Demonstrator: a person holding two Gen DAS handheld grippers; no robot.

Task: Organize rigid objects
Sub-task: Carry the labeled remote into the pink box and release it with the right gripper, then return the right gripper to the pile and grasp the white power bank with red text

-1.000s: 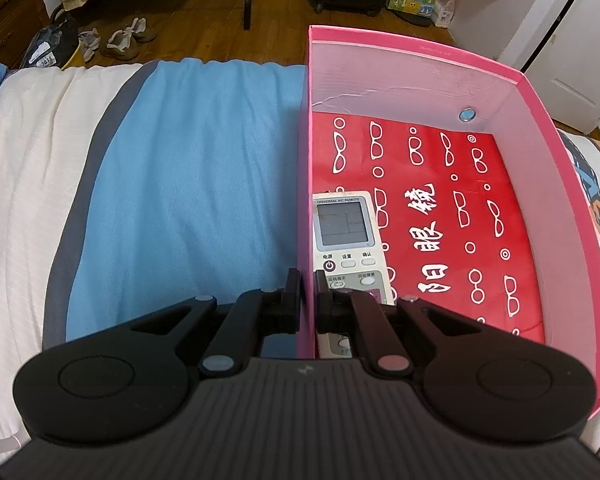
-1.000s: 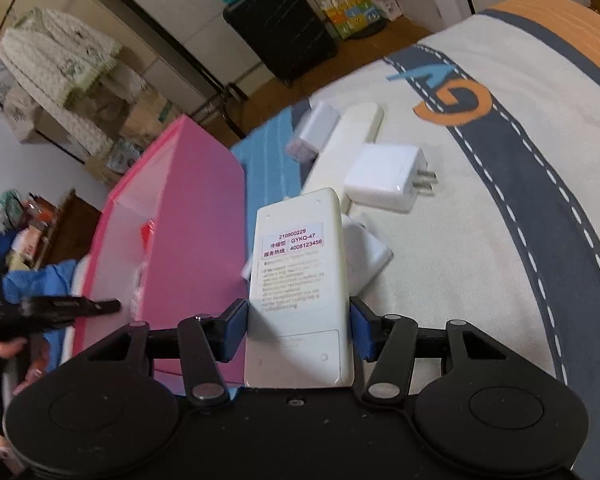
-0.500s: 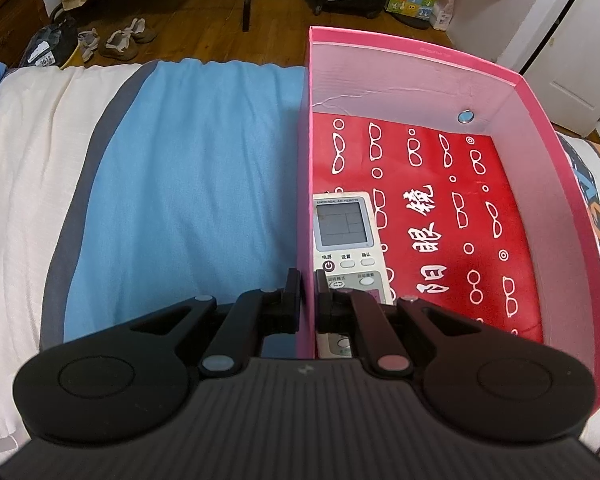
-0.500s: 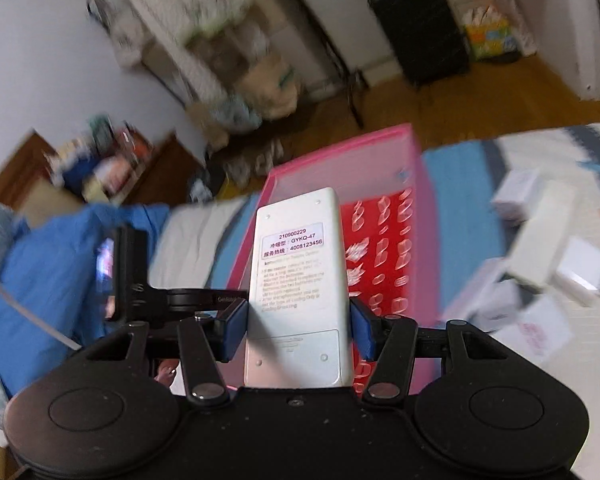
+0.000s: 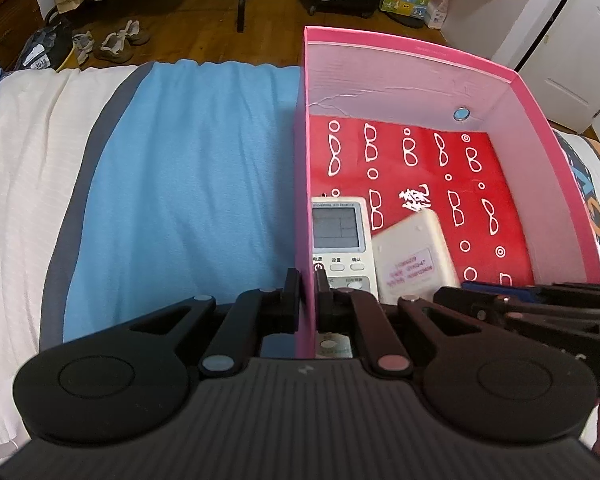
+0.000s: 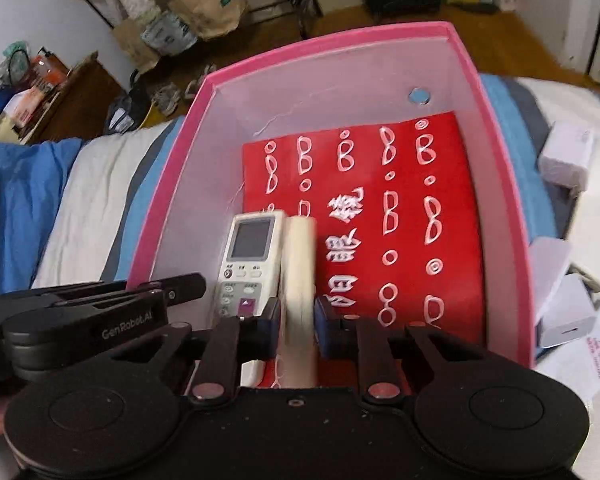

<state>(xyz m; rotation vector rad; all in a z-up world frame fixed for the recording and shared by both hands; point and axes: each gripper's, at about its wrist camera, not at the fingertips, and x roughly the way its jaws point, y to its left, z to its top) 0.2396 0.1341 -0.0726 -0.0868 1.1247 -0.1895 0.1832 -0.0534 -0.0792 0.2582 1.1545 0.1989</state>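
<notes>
Two remotes lie parallel in the pink box (image 6: 496,184): the white remote (image 6: 298,280), on edge between the right tool's (image 6: 297,320) just-narrowed jaws, touches the screened remote (image 6: 252,256); the left tool (image 5: 307,292) is clenched on the box wall.

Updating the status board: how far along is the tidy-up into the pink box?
Done: one screen remote lies flat in the pink box. In hand: the right hand-held gripper, jaws just closing, has the white remote edge-on between its pads, low inside the box; the left hand-held gripper is shut on the box wall. Left: white chargers lie on the bed beside the box.
</notes>
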